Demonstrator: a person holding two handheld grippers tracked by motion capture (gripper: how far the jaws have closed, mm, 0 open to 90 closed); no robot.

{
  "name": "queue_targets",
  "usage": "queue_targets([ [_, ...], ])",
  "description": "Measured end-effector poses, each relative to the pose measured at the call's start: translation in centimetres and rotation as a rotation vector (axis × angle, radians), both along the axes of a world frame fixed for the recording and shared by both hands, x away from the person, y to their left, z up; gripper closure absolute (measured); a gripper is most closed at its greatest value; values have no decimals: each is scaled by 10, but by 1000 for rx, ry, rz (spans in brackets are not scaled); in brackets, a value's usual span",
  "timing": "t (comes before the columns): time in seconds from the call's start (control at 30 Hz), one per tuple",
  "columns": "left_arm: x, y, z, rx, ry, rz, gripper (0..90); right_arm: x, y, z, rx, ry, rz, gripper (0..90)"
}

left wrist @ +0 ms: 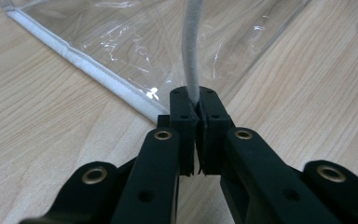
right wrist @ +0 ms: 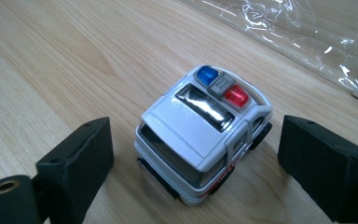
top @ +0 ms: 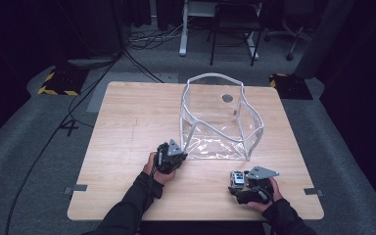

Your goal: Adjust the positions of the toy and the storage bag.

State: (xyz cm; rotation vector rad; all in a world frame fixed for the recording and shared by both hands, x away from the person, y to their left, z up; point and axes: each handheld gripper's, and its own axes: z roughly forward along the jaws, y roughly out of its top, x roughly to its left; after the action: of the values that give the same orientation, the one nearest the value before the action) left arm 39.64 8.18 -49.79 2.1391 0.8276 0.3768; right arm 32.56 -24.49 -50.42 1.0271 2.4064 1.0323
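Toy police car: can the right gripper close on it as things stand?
Probably yes. The right gripper is open with one jaw on each side of the toy police car, and nothing but bare table lies in the gaps. The left gripper is shut on the clear bag's white edge, well apart.

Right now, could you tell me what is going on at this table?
A person works with two hand-held grippers. The left gripper is shut on the white edge of a clear plastic bag standing open on the table. The right gripper is open around a toy police car, not yet gripping it.
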Motion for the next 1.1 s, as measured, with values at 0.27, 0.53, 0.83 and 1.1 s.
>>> queue_targets([
  [0.27,-1,3,1,1,8,-1,872,-1,-3,1,14,-6,-53,204],
  [0.53,-2,11,2,10,9,0,871,-2,-9,2,35,-40,-154,476],
  [0.83,-2,12,1,7,11,-4,870,-4,-11,2,40,-48,-161,603],
  [1.1,-1,13,1,8,10,-9,870,-2,-9,1,27,-44,-171,373],
])
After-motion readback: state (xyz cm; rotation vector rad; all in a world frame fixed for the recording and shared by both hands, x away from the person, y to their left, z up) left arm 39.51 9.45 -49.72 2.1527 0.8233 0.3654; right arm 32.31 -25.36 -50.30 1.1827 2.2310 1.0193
